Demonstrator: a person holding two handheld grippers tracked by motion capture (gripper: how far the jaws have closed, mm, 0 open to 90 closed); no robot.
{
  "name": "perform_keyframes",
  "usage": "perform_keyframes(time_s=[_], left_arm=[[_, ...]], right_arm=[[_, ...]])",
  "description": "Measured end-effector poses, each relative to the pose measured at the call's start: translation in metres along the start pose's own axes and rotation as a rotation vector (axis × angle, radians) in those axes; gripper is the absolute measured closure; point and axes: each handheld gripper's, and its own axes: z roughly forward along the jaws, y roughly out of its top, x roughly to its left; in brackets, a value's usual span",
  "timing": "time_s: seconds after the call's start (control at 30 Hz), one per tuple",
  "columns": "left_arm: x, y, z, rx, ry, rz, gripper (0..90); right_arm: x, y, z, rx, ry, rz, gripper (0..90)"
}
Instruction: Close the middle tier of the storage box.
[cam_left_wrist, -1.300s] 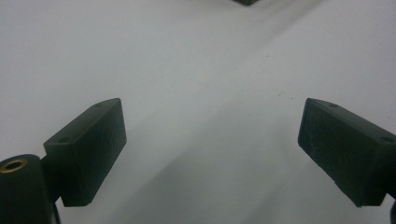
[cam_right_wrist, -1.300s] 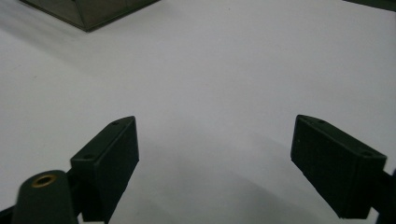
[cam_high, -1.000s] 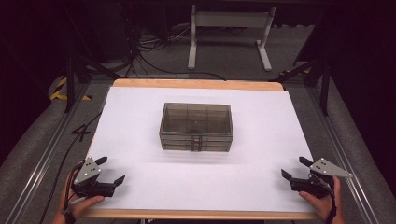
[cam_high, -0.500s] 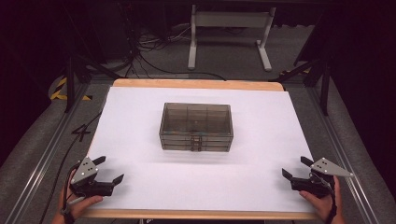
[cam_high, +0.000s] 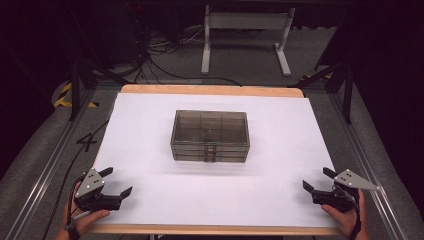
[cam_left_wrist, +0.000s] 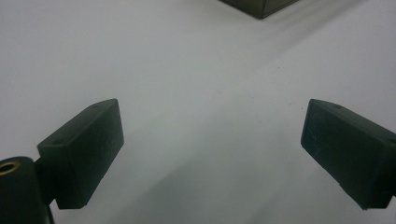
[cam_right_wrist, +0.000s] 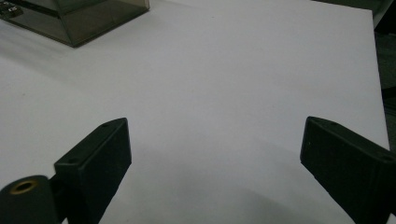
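Left tool (cam_high: 116, 182): matte black, two blocky wedge-shaped jaws spread wide with nothing between them; a grey three-cornered plate sits on top; the person's left hand (cam_high: 82, 220) grips it at the near left corner of the counter.
Left tool, own view (cam_left_wrist: 212, 154): flat, dull jaw faces with squared edges stand far apart over bare white surface; a brass-coloured ring shows at the lower left.
Right tool (cam_high: 316, 181): same black build and grey plate, jaws wide and empty; the right hand (cam_high: 345, 220) holds it at the near right corner.
Right tool, own view (cam_right_wrist: 215, 163): both blocks hang just above the white sheet, casting a soft shadow beneath.
Counter (cam_high: 150, 140): smooth white sheet, matte, over a pale wooden board whose edge shows at the far and near sides.
Box (cam_high: 210, 135): smoky translucent plastic, rectangular, with a divided lid and small latches on the near face; it stands flat at the middle of the counter.
Box in gripper views: one corner shows at the top edge of the left gripper view (cam_left_wrist: 261, 7) and at the top left of the right gripper view (cam_right_wrist: 79, 18).
Change from a second ago: both tools sit at almost the same spots, jaws equally wide; the box has not shifted.
Box relative to tools: well apart from both, farther from the person, roughly midway between them; neither tool touches it.
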Motion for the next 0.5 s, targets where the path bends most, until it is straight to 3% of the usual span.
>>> perform_keyframes(time_s=[0.5], left_arm=[[-0.0009, 0.0009, 0.0018, 0.02, 0.006, 0.009, 6.4]], right_arm=[[-0.001, -0.0006, -0.0011, -0.014, -0.006, 0.015, 8.6]])
